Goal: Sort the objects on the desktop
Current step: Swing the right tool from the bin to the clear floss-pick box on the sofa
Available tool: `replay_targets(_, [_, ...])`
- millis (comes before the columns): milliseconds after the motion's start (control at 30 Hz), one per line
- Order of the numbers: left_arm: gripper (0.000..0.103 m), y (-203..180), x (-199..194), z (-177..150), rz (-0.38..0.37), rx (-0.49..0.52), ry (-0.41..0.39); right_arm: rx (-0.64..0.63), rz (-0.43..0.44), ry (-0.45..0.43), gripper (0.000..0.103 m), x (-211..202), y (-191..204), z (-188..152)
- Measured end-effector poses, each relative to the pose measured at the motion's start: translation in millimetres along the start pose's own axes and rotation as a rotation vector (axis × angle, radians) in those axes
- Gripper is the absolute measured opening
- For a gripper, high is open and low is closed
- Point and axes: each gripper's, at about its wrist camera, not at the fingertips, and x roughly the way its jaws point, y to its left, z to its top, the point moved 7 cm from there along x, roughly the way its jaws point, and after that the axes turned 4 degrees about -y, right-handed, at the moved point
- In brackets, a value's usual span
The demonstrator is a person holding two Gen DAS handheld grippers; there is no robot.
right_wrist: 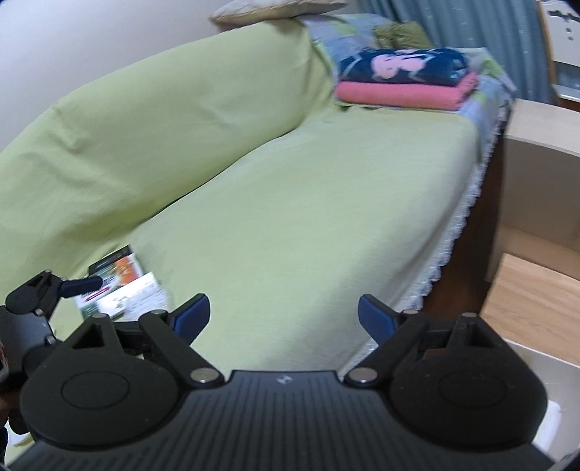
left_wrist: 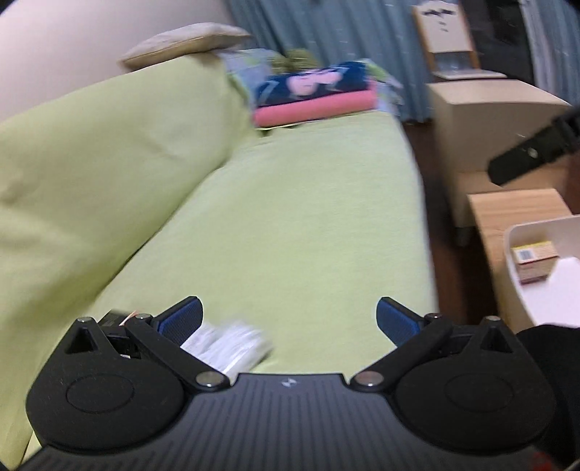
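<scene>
My left gripper [left_wrist: 289, 319] is open and empty above the green sofa seat [left_wrist: 290, 217]. A white printed packet [left_wrist: 226, 342] lies on the seat just below its left finger, blurred. My right gripper [right_wrist: 284, 319] is open and empty over the sofa seat [right_wrist: 308, 217]. In the right wrist view the left gripper [right_wrist: 81, 284] shows at the far left, over a white and orange printed box [right_wrist: 121, 286] on the seat. A white bin [left_wrist: 536, 232] at the right holds a small yellow-brown box [left_wrist: 533, 259].
Folded towels, navy on pink [left_wrist: 315, 98], lie at the sofa's far end. A wooden table [left_wrist: 514, 210] under the white bin and a beige cabinet [left_wrist: 485, 119] stand right of the sofa. A curtain [left_wrist: 326, 25] hangs behind. Part of the right gripper [left_wrist: 533, 152] shows upper right.
</scene>
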Motion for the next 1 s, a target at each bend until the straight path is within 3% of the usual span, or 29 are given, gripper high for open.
replay_targets(167, [0.103,45,-13,-27,0.090,-0.039,-0.032,-0.049,0.061,0.047,0.087,25,34,-8])
replay_targets(367, [0.103,96,-14,-63,0.221,-0.186,0.101,-0.126,0.145,0.093,0.087,54,85,-15])
replay_targets(567, [0.103,107,-16,-89,0.245,-0.202,0.172,-0.223,0.206,0.162,0.088,91,126,-30])
replay_targets(1000, [0.103,105,2,-105,0.196,-0.208,0.197,-0.309,0.241,0.301,0.097,186,191,-54])
